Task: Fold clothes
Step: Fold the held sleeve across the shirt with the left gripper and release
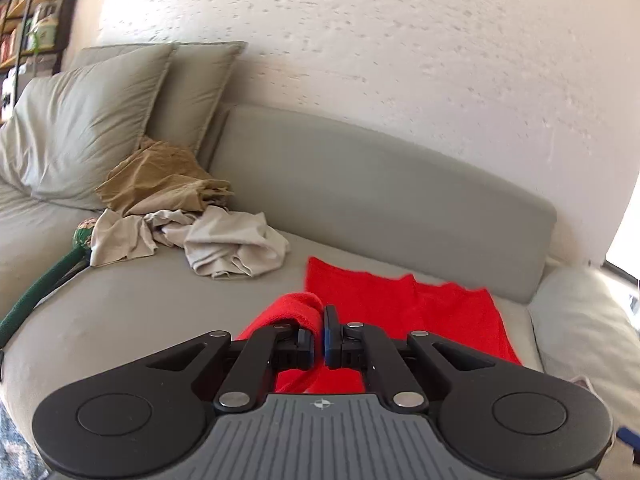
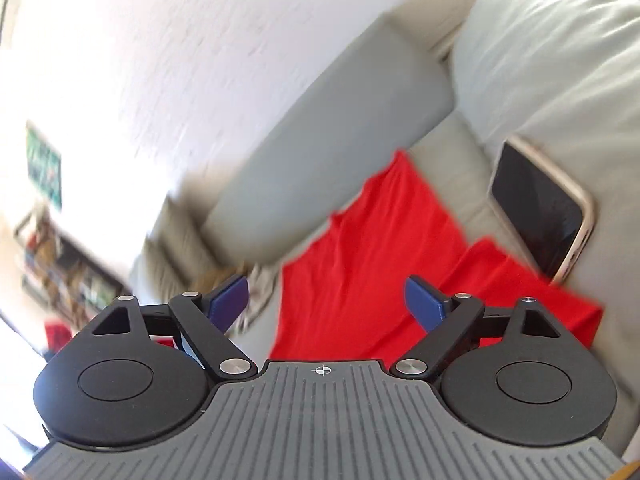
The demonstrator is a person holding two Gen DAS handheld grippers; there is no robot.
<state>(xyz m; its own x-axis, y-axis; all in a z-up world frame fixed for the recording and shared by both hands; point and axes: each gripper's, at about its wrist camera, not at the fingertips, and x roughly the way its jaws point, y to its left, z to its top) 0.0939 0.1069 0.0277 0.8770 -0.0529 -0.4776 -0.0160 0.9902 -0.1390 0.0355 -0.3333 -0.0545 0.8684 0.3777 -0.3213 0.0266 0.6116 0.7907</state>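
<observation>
Red cloth (image 1: 448,312) is spread on the sofa (image 1: 160,312), one edge clamped in the left tool (image 1: 319,340) and lifted, presumably for folding over. Crumpled clothes (image 1: 224,244) lie clear to the left. The right tool (image 2: 326,304) is held apart, empty, above the cloth; a phone (image 2: 540,208) borders its right edge.
</observation>
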